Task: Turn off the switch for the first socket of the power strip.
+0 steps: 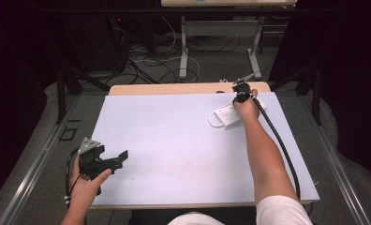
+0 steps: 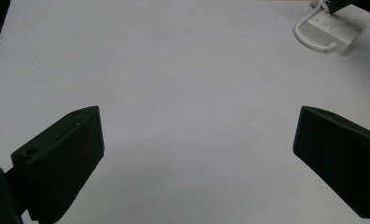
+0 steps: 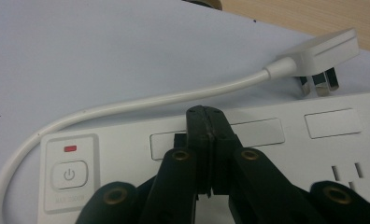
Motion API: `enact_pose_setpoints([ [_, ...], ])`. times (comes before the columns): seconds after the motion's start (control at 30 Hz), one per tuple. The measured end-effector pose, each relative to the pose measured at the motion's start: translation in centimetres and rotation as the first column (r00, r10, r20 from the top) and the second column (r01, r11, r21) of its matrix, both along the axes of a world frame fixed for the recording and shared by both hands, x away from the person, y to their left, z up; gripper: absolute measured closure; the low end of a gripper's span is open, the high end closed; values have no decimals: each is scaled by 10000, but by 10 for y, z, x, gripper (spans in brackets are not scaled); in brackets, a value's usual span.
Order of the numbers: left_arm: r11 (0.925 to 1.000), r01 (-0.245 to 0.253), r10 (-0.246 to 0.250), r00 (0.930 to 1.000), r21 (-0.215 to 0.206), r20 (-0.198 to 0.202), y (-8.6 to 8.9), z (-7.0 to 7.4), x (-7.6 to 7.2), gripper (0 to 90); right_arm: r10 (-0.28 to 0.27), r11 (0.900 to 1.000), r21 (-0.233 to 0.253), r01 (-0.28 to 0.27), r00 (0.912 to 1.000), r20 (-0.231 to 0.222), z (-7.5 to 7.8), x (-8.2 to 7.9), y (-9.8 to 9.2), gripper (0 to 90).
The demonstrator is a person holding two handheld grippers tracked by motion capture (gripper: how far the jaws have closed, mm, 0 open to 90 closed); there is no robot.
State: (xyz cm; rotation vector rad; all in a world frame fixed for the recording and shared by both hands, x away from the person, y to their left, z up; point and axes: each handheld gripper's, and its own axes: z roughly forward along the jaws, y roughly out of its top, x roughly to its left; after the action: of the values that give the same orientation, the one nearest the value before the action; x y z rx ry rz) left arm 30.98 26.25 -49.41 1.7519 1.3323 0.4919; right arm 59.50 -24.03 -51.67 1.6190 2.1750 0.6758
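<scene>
The left gripper (image 1: 109, 163) hovers low over the near left of the white tabletop (image 1: 174, 140), jaws wide apart. At the far right, the right gripper (image 3: 206, 116), jaws together, rests on the white power strip (image 3: 276, 154), whose plug (image 3: 321, 56) lies just beside it.

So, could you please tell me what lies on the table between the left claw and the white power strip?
Nothing: the stretch of white table surface between the left claw and the power strip is bare, as the left gripper view and the high view both show.
</scene>
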Motion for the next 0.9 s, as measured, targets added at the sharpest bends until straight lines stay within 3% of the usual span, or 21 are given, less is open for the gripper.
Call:
enact_pose_setpoints([
  [0.57, 10000, 7, -7, 10000, -15, -23, 0, -1, 0, 18, -116, 9999, -37, 116, 9999, -68, 4, 0, 0, 821],
  [0.9, 10000, -4, 4, 10000, -36, -18, -1, 0, 0, 18, -241, 9997, -64, 241, 9997, -63, 12, -2, -3, 724],
])
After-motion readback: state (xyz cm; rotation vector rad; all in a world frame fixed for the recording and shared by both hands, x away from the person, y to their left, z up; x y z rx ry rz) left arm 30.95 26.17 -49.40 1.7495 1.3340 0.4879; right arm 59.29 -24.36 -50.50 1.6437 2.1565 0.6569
